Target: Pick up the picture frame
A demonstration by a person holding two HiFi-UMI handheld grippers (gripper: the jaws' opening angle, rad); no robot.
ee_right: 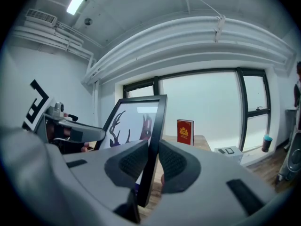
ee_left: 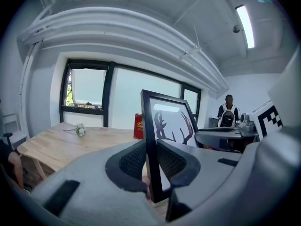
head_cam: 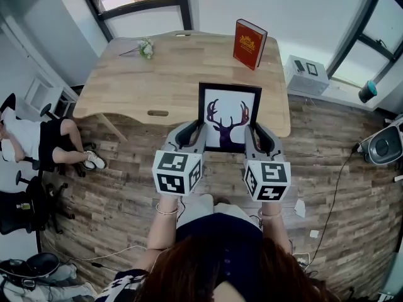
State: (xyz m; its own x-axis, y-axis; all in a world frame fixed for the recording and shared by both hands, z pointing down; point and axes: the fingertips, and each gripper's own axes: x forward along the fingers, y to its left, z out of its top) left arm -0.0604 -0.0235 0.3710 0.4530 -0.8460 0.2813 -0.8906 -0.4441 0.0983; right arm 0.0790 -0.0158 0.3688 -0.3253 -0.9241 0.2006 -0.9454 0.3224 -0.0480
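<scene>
A black picture frame (head_cam: 228,115) with a dark antler print on white hangs upright above the near edge of the wooden table (head_cam: 132,83). My left gripper (head_cam: 196,133) is shut on the frame's left edge, and its textured pads clamp the black rail (ee_left: 150,140) in the left gripper view. On the opposite edge my right gripper (head_cam: 250,134) is shut too, pinching the rail (ee_right: 154,140) in the right gripper view. The frame's lower edge is hidden behind the grippers.
A red book (head_cam: 249,43) stands upright at the table's far right. A small white flower sprig (head_cam: 145,48) lies at the far left. A white box (head_cam: 306,74) sits right of the table. A seated person (head_cam: 44,140) and office chairs occupy the floor at left.
</scene>
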